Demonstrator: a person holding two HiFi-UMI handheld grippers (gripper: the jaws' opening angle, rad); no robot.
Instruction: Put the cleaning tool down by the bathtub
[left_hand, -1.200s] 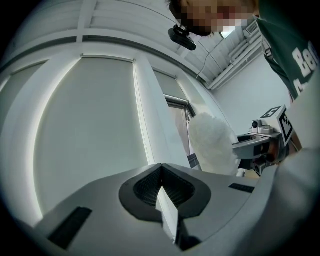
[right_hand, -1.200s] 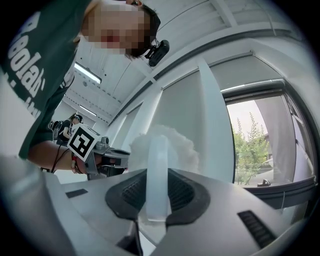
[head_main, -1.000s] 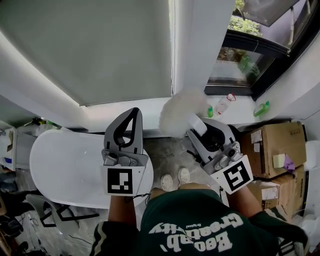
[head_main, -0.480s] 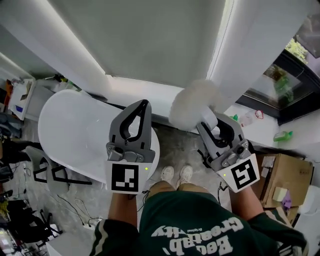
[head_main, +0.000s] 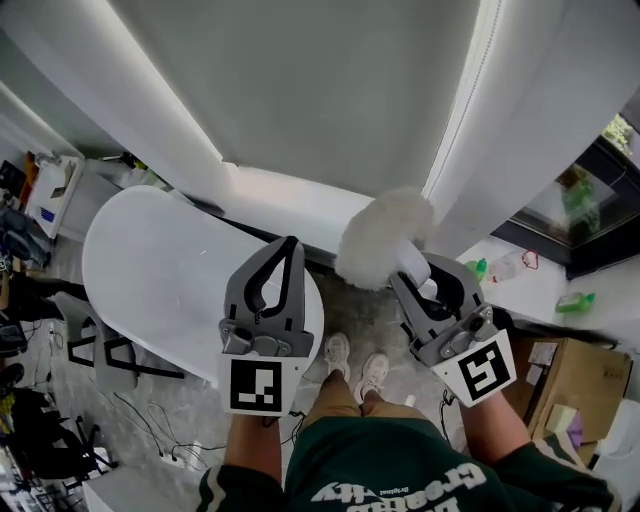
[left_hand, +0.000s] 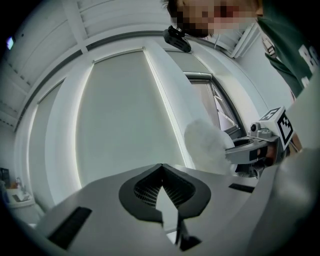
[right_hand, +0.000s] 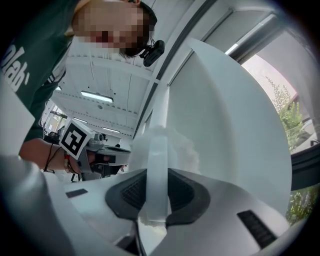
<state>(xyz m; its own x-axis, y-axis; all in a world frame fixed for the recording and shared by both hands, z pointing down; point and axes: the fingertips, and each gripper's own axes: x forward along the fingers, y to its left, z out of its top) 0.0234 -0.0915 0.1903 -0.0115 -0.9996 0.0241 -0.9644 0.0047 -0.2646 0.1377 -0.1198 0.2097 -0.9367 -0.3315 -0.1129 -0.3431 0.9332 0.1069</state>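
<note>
Head view looks down on both grippers held out above the floor. The right gripper (head_main: 418, 270) pinches the pale handle (right_hand: 156, 175) of the cleaning tool (head_main: 385, 238), whose fluffy white head sticks out past the jaw tips, up in the air just beside the rounded end of the white bathtub (head_main: 150, 280). The left gripper (head_main: 289, 245) (nothing in it) has its jaw tips pressed together and hangs over the tub's rim.

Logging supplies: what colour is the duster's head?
The duster has a white fluffy head, clearest in the head view.
</note>
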